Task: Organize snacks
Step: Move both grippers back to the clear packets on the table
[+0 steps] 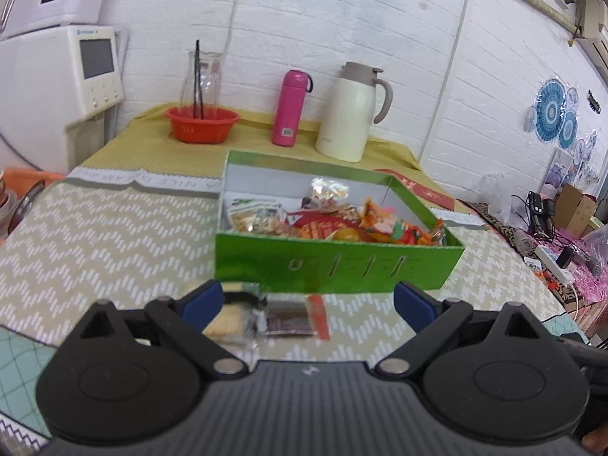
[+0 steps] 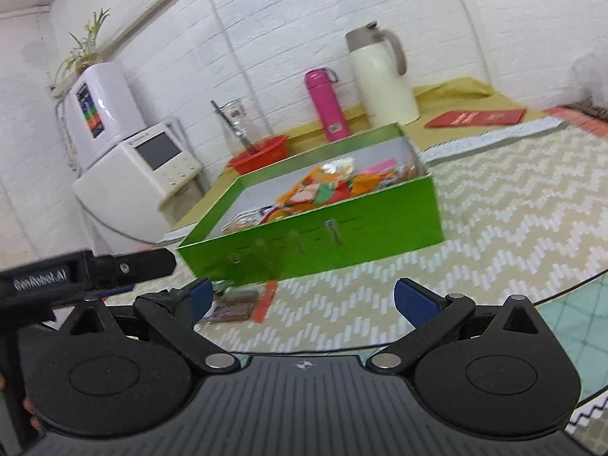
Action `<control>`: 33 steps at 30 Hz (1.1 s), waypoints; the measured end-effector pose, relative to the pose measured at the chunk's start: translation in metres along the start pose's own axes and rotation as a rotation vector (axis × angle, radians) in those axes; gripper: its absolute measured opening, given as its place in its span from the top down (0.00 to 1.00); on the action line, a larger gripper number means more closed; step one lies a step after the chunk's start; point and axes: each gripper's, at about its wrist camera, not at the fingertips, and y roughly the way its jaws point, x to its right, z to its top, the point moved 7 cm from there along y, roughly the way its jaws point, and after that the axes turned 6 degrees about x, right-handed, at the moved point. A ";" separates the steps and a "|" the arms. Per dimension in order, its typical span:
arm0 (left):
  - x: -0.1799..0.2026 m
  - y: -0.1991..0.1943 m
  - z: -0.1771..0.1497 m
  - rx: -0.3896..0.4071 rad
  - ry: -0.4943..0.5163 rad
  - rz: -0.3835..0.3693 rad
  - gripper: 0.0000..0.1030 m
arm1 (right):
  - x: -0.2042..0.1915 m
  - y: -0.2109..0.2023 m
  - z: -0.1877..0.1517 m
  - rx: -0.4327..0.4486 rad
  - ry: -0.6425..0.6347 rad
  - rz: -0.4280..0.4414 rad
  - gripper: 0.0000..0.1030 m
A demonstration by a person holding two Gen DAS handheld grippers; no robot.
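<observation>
A green box [image 1: 334, 262] stands on the zigzag tablecloth and holds several colourful snack packets [image 1: 334, 224]. It also shows in the right wrist view [image 2: 342, 228]. In front of it lie a brown snack bar with an orange end [image 1: 294, 317] and a pale biscuit packet [image 1: 226, 325]. My left gripper [image 1: 307, 304] is open, with both packets between its blue pads, just before the box. My right gripper [image 2: 302, 300] is open and empty; the brown bar [image 2: 239, 306] lies by its left finger. The left gripper's body [image 2: 76, 269] shows at the left of the right wrist view.
Behind the box stand a pink flask [image 1: 289, 108], a cream jug [image 1: 349, 112], a red bowl [image 1: 203, 123] and a glass bottle [image 1: 199, 76]. A white appliance [image 1: 57, 95] is at the back left. A red booklet [image 2: 475, 117] lies at the right. Clutter and cables [image 1: 551, 243] are beyond the table's right edge.
</observation>
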 end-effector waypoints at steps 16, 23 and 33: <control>-0.073 -0.031 -0.045 -0.083 -0.180 -0.003 0.07 | -0.071 0.068 -0.023 -0.183 -0.631 0.235 0.00; -0.071 -0.027 -0.043 -0.084 -0.172 -0.021 0.07 | -0.070 0.104 -0.028 -0.243 -0.686 0.262 0.00; -0.071 -0.015 -0.047 -0.111 -0.196 -0.046 0.07 | -0.098 0.060 -0.063 -0.306 -0.743 0.428 0.00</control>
